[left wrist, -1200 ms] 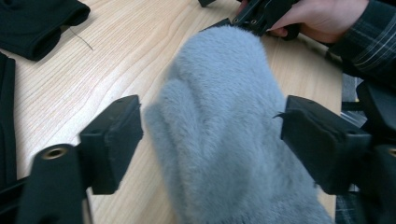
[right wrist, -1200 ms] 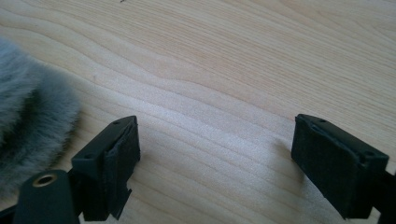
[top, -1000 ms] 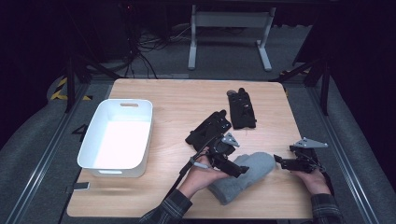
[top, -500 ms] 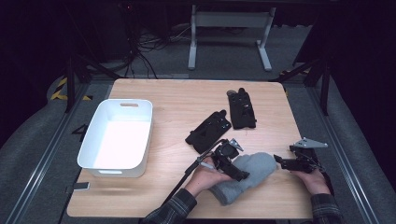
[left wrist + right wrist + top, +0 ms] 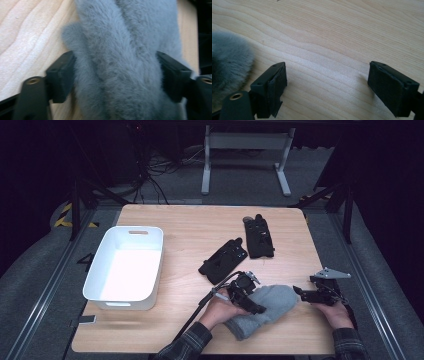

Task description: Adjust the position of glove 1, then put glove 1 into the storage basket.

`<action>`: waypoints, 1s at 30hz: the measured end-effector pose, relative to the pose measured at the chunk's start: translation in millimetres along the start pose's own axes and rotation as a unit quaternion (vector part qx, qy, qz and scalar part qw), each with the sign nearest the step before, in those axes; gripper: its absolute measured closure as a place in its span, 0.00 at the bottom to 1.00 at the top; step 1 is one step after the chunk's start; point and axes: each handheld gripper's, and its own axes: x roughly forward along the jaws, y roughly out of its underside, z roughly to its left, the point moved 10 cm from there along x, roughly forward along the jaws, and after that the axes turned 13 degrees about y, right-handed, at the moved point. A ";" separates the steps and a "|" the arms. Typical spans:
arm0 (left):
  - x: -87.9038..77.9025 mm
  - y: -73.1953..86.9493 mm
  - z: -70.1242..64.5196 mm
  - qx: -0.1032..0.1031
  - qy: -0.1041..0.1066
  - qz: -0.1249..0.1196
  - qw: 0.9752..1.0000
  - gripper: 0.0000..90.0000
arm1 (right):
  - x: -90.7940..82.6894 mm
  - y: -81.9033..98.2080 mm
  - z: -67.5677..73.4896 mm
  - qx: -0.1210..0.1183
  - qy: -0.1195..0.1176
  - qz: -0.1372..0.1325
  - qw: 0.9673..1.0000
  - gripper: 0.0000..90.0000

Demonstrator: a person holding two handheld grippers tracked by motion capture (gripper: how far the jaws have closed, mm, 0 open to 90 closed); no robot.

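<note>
Grey fuzzy mitten (image 5: 267, 307) is lying on the worktop (image 5: 200, 227) at its near edge, between the two hands. Left hand-held gripper (image 5: 248, 297) is sitting over the mitten's left part; its jaws have just been closing, and in the left gripper view the mitten (image 5: 125, 65) is filling the gap, fur bulging against both pads. Right hand-held gripper (image 5: 307, 294) is resting just beside the mitten's right end, jaws standing wide over bare wood. White tub (image 5: 127, 265) is sitting at the left; two black gloves (image 5: 223, 260) (image 5: 260, 236) are lying behind the mitten.
</note>
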 end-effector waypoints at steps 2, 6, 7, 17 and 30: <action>0.1 0.0 -0.2 0.001 0.007 -0.004 1.000 0.32 | 0.0 0.0 0.1 0.000 0.000 0.000 1.000 0.18; -0.6 1.3 -1.3 -0.005 0.028 0.000 1.000 0.50 | -0.1 0.0 0.3 0.000 -0.001 0.000 1.000 0.18; -0.6 1.7 -1.6 -0.011 0.038 -0.002 0.999 0.53 | 0.0 -0.1 0.3 0.000 -0.001 0.000 1.000 0.18; -5.5 -0.4 -5.0 0.002 0.036 -0.001 0.999 0.72 | -0.1 -0.1 0.4 0.000 -0.001 0.000 1.000 0.18; -22.3 -8.9 -13.2 0.010 0.043 -0.032 0.999 0.77 | 0.0 -0.1 0.3 -0.001 -0.002 0.000 1.000 0.18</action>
